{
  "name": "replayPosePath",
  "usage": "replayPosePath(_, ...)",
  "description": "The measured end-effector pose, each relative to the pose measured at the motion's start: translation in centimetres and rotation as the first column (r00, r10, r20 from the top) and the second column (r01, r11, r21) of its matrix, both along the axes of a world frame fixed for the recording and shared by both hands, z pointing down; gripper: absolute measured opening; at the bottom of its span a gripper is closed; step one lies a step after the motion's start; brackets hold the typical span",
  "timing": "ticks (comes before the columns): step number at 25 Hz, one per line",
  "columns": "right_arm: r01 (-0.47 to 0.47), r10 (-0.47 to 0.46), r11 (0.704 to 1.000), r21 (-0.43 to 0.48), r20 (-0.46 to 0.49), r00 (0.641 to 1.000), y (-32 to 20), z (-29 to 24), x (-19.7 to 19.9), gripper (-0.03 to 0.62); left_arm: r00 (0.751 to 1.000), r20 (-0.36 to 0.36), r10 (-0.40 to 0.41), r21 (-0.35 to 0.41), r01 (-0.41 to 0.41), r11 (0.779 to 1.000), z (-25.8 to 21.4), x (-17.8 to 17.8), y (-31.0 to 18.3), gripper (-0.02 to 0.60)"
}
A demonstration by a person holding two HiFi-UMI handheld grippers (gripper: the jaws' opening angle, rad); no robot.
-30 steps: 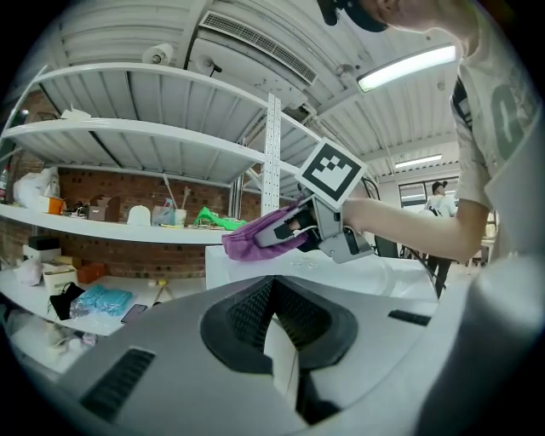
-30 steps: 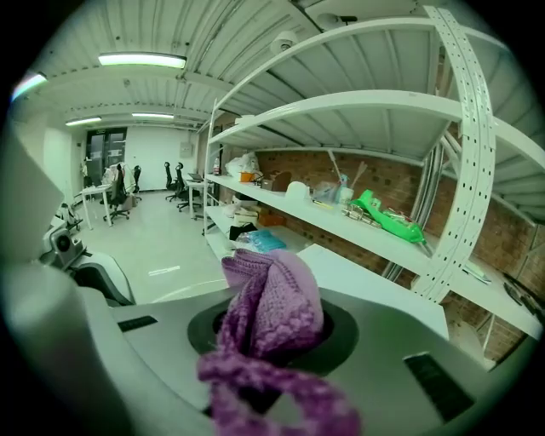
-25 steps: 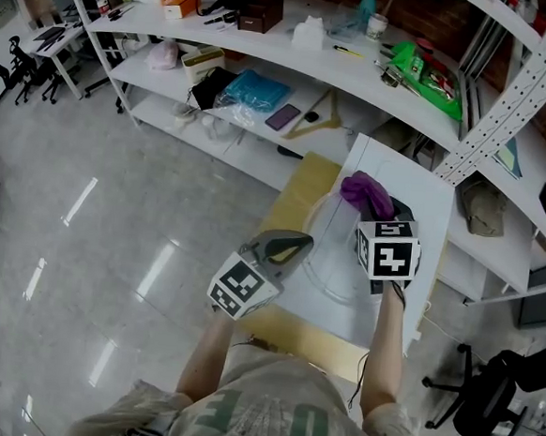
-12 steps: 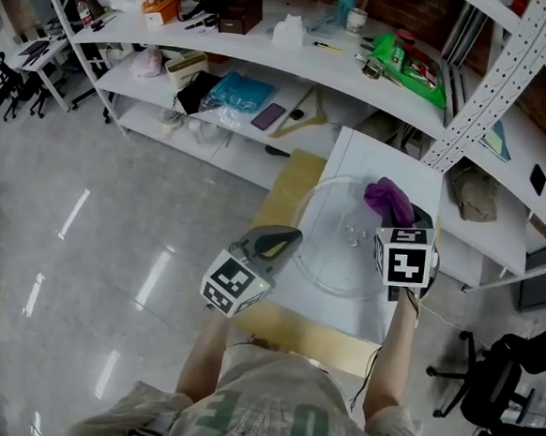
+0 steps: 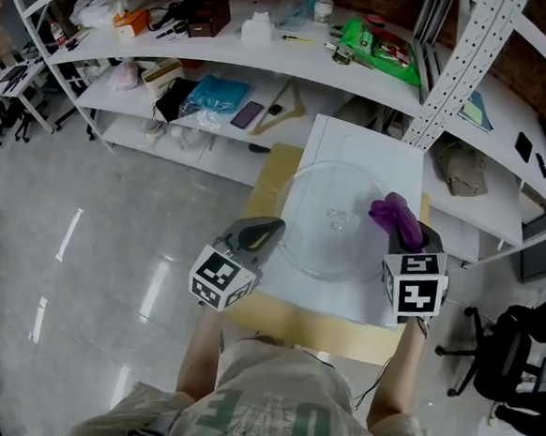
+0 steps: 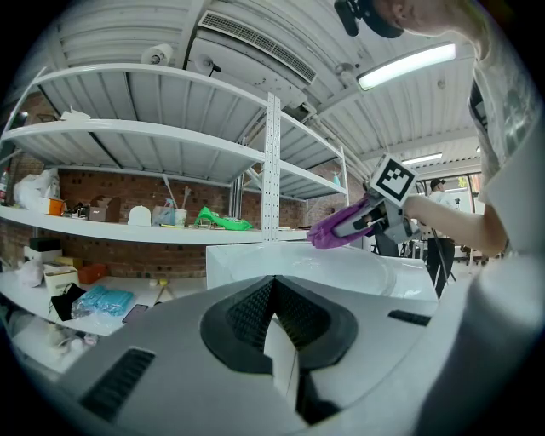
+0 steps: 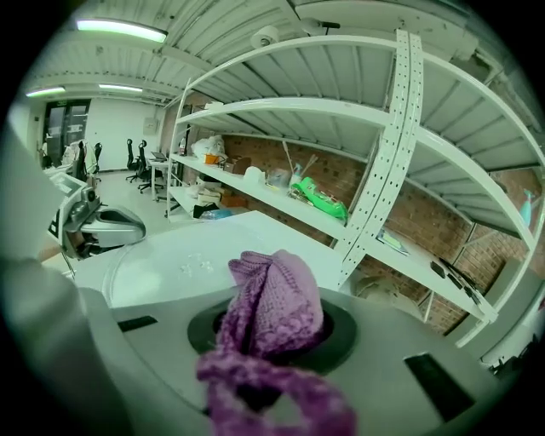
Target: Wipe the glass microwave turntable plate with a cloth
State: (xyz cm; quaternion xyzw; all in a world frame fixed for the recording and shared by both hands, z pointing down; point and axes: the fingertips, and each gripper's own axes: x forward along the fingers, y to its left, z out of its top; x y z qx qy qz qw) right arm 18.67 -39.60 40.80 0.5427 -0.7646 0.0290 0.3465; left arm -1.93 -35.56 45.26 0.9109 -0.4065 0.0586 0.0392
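The fingers of my right gripper (image 5: 411, 238) are squeezed tight on the purple cloth (image 5: 394, 215), which is at the 3 o'clock edge of the glass plate (image 5: 320, 240) lying flat on the white bench (image 5: 359, 139). The fingers of my left gripper (image 5: 274, 229) are pressed together with nothing in them, just beside the plate's 9 o'clock edge. I think I am wiping now, so next I should press the cloth down and rub toward 9 o'clock.
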Motion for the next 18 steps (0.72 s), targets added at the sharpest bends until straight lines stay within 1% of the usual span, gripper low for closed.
replayPosePath(3,-0.004,0.004,1.000,0.001,0.021,1.000,2.3,0.0,0.5,0.054,1.000,0.001,-0.003,-0.001,0.003,1.000,0.0,0.0,0.0,0.002)
replayPosePath(6,0.022,-0.021,1.000,-0.013,0.042,0.999,4.8,0.5,0.5,0.054,1.000,0.001,-0.004,-0.003,0.004,1.000,0.0,0.0,0.0,0.002)
replayPosePath(12,0.111,-0.107,0.992,-0.060,0.061,0.992,8.9,1.1,-1.3,0.054,1.000,0.001,-0.009,-0.006,0.009,1.000,0.0,0.1,-0.1,0.002)
replayPosePath(18,0.175,-0.166,0.979,-0.105,0.085,0.982,11.4,1.7,-3.3,0.054,1.000,-0.002,-0.011,-0.009,0.011,1.000,0.0,0.2,-0.1,0.002)
